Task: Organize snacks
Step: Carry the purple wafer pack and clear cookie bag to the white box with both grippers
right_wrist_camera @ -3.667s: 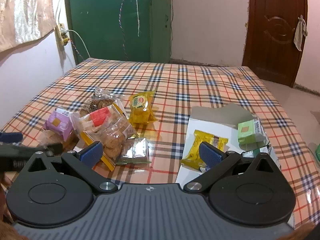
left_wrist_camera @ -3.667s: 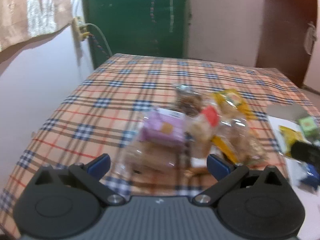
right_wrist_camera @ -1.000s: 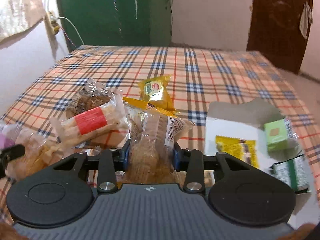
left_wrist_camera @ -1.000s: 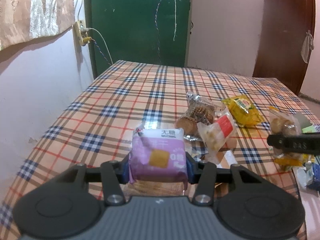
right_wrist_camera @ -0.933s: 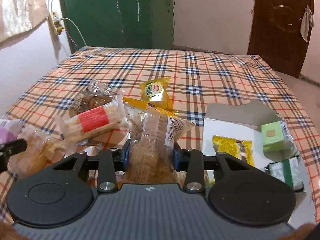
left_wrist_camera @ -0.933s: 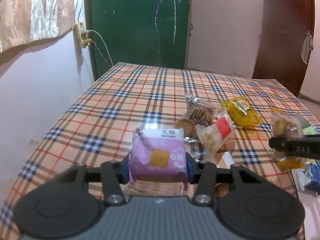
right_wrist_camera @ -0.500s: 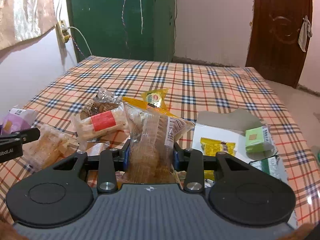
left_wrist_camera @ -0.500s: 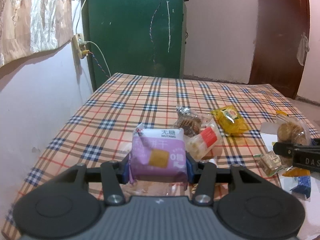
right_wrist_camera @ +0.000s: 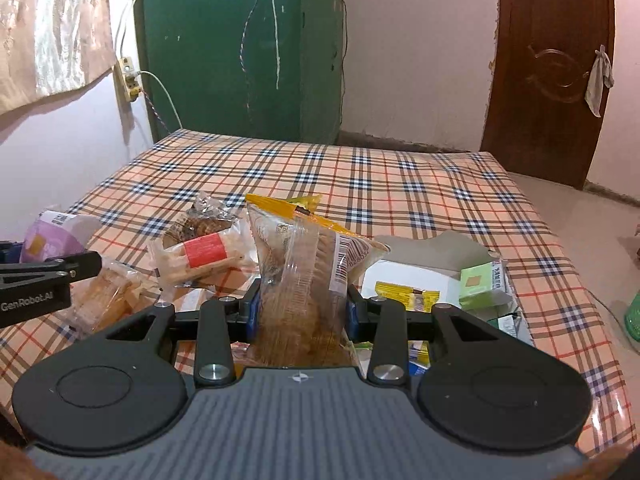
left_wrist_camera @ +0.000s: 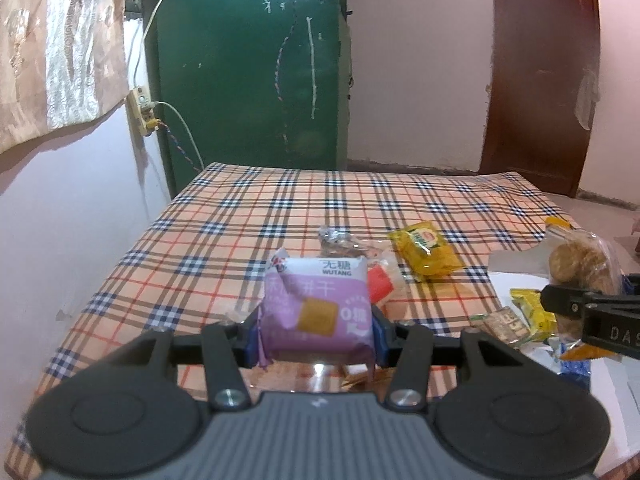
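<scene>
My left gripper (left_wrist_camera: 316,330) is shut on a purple biscuit packet (left_wrist_camera: 318,306), held above the plaid table (left_wrist_camera: 240,216). My right gripper (right_wrist_camera: 300,312) is shut on a clear bag of round cookies (right_wrist_camera: 304,280) with a yellow top edge; the same bag (left_wrist_camera: 580,262) shows at the right of the left wrist view. On the table lie a yellow snack pack (left_wrist_camera: 426,250), a red-labelled clear pack (right_wrist_camera: 200,254) and a dark cookie pack (right_wrist_camera: 204,220). An open white box (right_wrist_camera: 416,280) holds a yellow bar (right_wrist_camera: 406,294) and a green packet (right_wrist_camera: 480,280).
A clear pack of brown sticks (right_wrist_camera: 112,296) lies under the left gripper (right_wrist_camera: 48,276). A green cabinet (left_wrist_camera: 256,64) stands behind the table, a brown door (right_wrist_camera: 548,68) at the right. A wall socket with cable (left_wrist_camera: 140,110) hangs on the left wall.
Both grippers have risen and drawn back from the pile with their packets still held. The table snacks look smaller and farther, and more of the room shows.
</scene>
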Available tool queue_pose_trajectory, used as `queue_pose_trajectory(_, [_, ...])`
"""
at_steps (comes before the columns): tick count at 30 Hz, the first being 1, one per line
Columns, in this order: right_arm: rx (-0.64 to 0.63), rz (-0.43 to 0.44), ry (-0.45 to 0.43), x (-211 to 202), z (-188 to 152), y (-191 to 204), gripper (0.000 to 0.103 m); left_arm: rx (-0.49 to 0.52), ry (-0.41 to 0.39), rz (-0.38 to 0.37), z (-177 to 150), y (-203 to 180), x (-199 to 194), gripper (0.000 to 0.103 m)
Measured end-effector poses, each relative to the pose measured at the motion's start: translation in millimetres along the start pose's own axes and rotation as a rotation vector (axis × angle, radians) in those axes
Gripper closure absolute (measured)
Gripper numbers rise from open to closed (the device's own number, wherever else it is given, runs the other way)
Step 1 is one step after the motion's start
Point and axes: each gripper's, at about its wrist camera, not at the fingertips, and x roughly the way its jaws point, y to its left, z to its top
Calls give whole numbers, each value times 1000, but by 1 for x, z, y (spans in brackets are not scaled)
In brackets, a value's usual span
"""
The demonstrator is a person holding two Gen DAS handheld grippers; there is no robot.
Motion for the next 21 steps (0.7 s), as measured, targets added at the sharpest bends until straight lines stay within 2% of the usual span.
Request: queue_pose_trajectory(21, [17, -55, -31, -51, -11, -26, 57, 48, -8, -89, 4, -46, -21, 54])
